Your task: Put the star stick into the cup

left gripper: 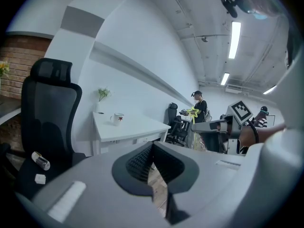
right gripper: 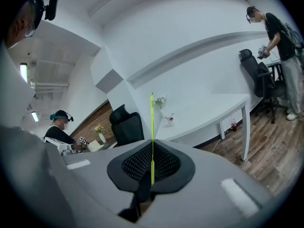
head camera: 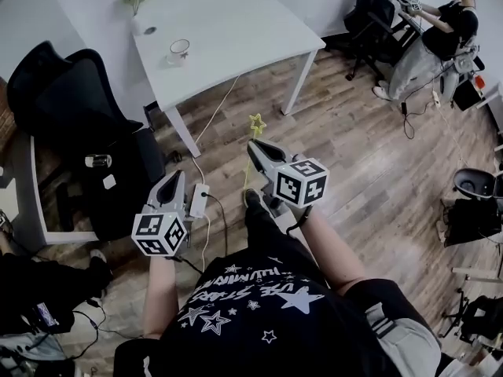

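1. Wood-plank floor (head camera: 354, 132) ran underneath, with a white table (head camera: 236, 30) ahead. The pale cup (head camera: 179, 51) sat on the tabletop, well apart from both grippers.
2. And the right gripper (head camera: 255, 149) was clamped on the star stick (head camera: 256, 124)! A thin yellow-green rod was pinched between the ribbed dark pads. It stood up past the tips, with an open star outline on top.
3. Stick hung over the floor near the table's front leg, short of the cup.
4. Left gripper (head camera: 174, 177) carried nothing. Its jaw tips were drawn together, with a sliver of floor showing behind them. It sat left of the right one.
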Available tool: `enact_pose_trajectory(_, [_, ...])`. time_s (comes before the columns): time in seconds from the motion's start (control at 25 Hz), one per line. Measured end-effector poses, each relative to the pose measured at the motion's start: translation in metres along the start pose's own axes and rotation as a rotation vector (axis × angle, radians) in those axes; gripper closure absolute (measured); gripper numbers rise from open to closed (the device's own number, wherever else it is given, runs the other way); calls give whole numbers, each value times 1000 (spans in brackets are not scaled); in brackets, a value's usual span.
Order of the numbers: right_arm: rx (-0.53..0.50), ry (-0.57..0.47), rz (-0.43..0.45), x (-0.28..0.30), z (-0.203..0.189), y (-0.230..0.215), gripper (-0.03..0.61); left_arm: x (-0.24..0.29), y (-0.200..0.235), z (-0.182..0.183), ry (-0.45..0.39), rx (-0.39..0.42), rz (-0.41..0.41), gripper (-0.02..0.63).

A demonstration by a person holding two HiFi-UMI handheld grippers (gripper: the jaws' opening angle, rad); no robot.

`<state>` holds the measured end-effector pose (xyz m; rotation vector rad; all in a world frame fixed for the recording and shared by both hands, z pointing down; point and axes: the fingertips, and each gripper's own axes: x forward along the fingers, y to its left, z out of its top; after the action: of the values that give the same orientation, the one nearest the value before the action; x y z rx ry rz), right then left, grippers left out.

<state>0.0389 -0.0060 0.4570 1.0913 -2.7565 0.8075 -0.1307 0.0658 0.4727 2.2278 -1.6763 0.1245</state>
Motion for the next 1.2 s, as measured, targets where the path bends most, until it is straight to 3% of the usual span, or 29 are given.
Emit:
enact_pose_trajectory(0.72, [35, 24, 120, 139, 126, -141, 558, 182, 41, 77, 2, 23, 138, 611])
enact_pose_trajectory(1.2, [68, 23, 221, 208, 159, -138, 558, 216, 75, 88, 3, -47, 206, 611])
